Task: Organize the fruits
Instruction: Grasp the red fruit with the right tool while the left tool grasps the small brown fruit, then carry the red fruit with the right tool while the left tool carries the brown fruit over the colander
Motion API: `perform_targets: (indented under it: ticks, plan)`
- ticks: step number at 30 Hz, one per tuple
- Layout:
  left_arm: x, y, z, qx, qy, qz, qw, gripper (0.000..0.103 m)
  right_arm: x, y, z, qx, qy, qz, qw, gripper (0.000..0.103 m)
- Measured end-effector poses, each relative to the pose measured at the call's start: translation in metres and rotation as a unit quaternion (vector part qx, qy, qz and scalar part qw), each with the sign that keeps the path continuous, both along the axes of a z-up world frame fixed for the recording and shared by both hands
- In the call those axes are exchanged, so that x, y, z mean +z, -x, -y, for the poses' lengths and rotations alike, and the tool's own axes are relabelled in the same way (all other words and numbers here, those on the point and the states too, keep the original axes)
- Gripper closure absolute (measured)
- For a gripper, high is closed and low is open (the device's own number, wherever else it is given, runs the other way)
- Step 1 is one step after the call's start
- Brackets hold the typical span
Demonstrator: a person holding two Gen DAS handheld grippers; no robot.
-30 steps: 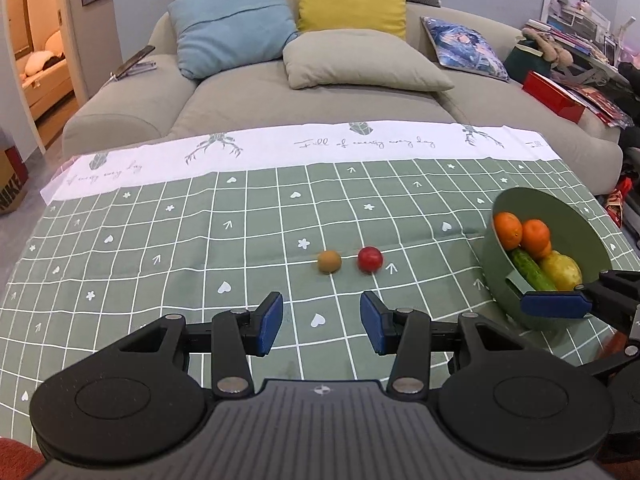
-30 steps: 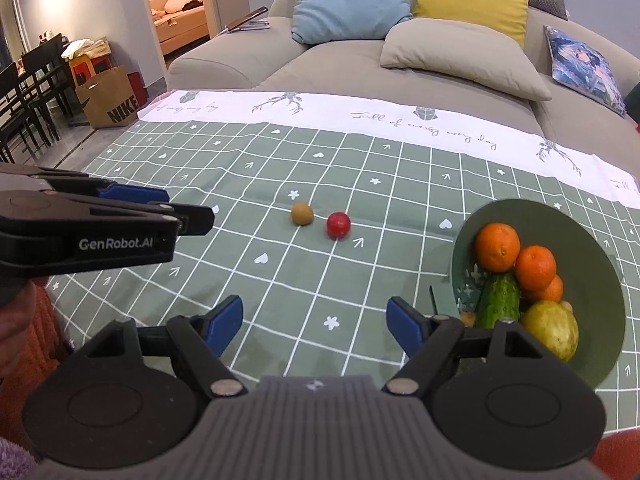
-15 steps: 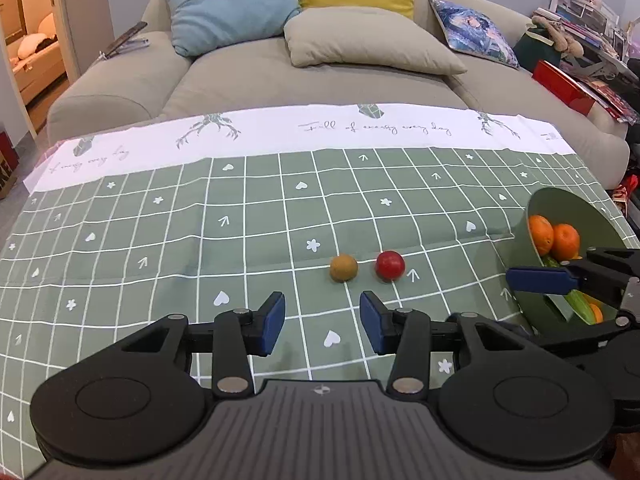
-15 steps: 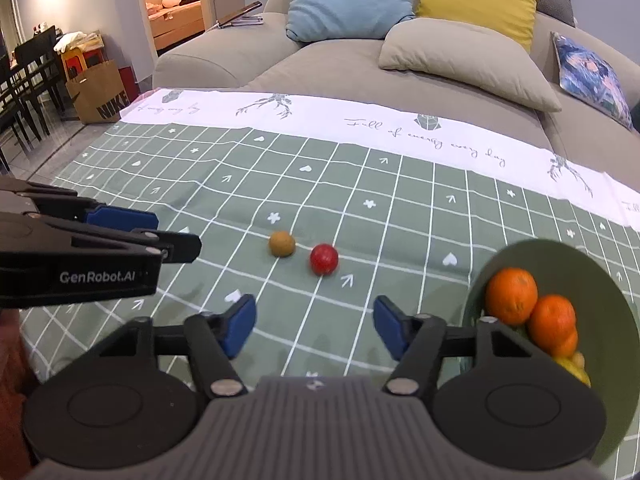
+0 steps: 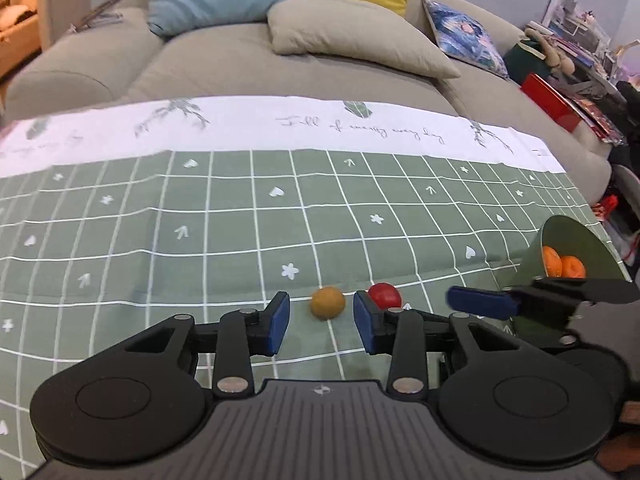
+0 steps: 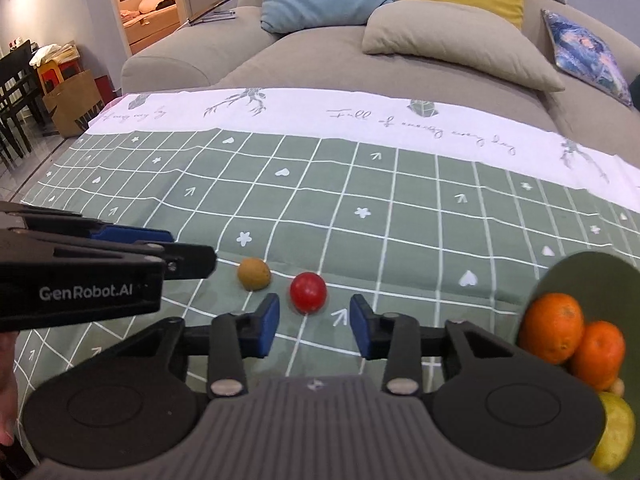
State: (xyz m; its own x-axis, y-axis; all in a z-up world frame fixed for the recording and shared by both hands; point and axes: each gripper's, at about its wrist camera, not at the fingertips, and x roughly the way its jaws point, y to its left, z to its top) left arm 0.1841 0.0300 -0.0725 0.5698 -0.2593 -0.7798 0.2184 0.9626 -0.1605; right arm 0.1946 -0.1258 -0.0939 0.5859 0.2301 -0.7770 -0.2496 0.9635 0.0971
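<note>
brown fruit: the brown fruit [image 5: 327,303] lies on the bench [image 5: 224,232], on its green checked cloth, just beside the red fruit and apart from the bowl; small, round, dull-skinned, likely light and fairly firm.
red fruit: the red fruit [image 6: 307,293] sits to the right of the brown one, near it but not clearly touching; its glossy skin looks slippery and it would probably roll at a nudge.
where to take hold: for each, across the widest part, one pad on either side and low enough that the ball cannot pop upward; a gentle squeeze should do, since the red one may bruise or split.
left gripper: the left gripper [image 5: 320,322] has just been closing its jaws to a narrow gap; the brown fruit shows beyond the gap, not yet between the pads, nothing held.
right gripper: the right gripper [image 6: 314,325] has likewise just been closing; the red fruit lies just ahead of its left pad, untouched, nothing held.
bowl: the green bowl [image 6: 592,276] stands at the right of the cloth, well apart from the loose pair.
bowl contents: two oranges [image 6: 554,329] stacked close together and a yellow-green fruit [image 6: 614,444] below them; the rest is hidden by the gripper body.
room left: the bowl's upper part looks free, so both small fruits would probably fit.
</note>
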Motion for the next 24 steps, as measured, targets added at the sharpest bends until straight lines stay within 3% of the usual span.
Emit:
perform_targets:
  ticks: [14,18,24]
  plan:
    - [-0.024,-0.023,0.000,-0.006,0.018,-0.038,0.9991,0.060,-0.033,-0.026,-0.012,0.010,0.005,-0.007,1.000,0.075]
    - [-0.031,-0.028,0.005,-0.010,0.017,-0.048,0.9987,0.060,-0.034,-0.027,-0.010,0.010,-0.002,-0.008,1.000,0.082]
    - [-0.038,-0.035,0.013,-0.015,0.008,-0.056,0.9983,0.064,-0.034,-0.025,-0.008,0.009,0.003,-0.008,1.000,0.082]
